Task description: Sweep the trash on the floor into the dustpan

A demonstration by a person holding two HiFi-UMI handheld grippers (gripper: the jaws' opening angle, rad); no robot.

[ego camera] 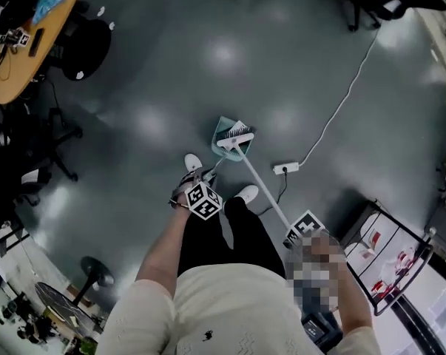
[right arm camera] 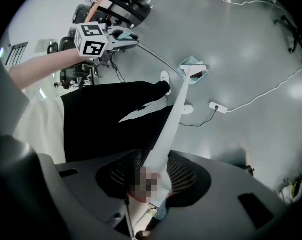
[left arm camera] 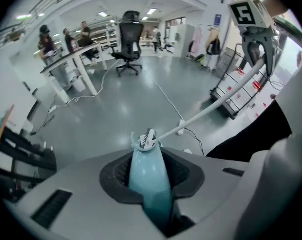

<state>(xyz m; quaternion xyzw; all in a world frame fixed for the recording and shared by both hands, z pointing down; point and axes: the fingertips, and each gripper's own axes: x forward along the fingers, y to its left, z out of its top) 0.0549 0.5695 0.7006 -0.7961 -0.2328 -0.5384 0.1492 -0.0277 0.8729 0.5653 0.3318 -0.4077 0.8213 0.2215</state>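
Head view: steeply down on the grey floor (ego camera: 171, 87), the teal dustpan (ego camera: 224, 129) sits just ahead of the person's 2 white shoes (ego camera: 246, 194). The white broom head (ego camera: 236, 138) lies across its mouth. Whether any trash is in or around the pan is too small to tell. The white broom handle (ego camera: 263, 187) slants back from the head to the right hand-held gripper (ego camera: 295, 234), which is partly blurred over. The left hand-held gripper (ego camera: 199, 189) hangs above the left shoe, and the pan's thin stem is hard to follow here. A power strip (ego camera: 285, 168) with a white cable (ego camera: 341, 102) lies just right of the broom handle. A round wooden tabletop (ego camera: 30, 58) is cut off at the upper left and a wire rack (ego camera: 389, 250) at the lower right.

Left gripper view: the jaws are clamped on the teal dustpan handle (left arm camera: 148, 184), which fills the gap between them. It runs away to the pan, seen small and end-on with the broom head in it. The broom handle climbs to the right hand-held gripper at the upper right. An office chair (left arm camera: 130, 39) stands far off.

Right gripper view: the jaws are closed on the broom handle, and the exact grip spot is blurred. The handle runs down to the head at the pan's mouth, beyond the black trousers (right arm camera: 110, 119). The pan's interior cannot be made out
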